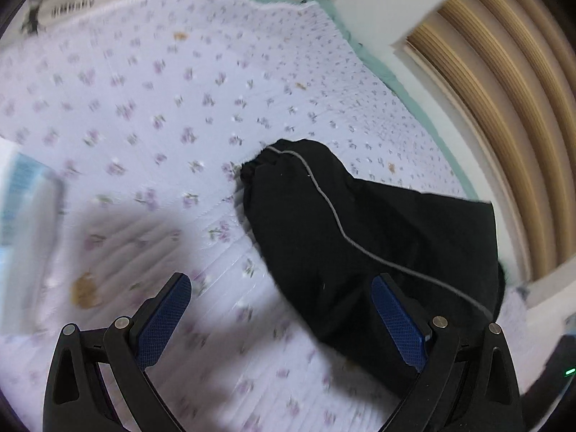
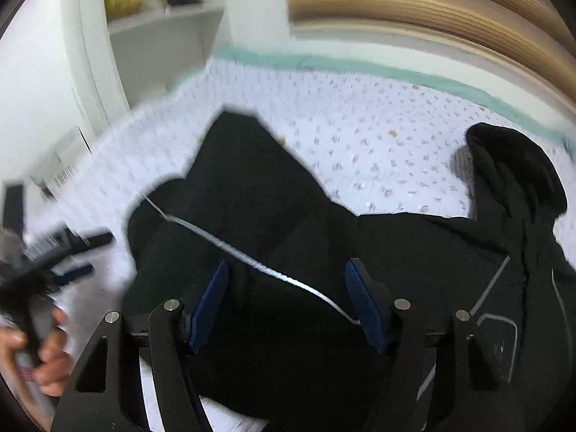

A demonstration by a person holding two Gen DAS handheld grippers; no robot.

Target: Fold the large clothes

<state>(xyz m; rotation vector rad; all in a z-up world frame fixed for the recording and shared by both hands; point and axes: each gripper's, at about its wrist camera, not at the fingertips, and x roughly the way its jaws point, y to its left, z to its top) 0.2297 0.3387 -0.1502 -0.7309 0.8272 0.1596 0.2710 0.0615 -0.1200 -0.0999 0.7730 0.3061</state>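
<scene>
A large black garment with a thin grey piping line lies on a lilac floral bedspread. In the left wrist view its elastic cuff points toward the bed's middle. My left gripper is open and empty, just above the bedspread, with its right finger over the garment's edge. In the right wrist view the garment fills the middle, with a bunched part at the right. My right gripper is open and empty above the garment. The left gripper shows at the left edge, held by a hand.
A teal sheet edge borders the bed's far side, next to a wooden ribbed headboard. A white shelf unit with a yellow object stands beyond the bed. Both views are motion-blurred.
</scene>
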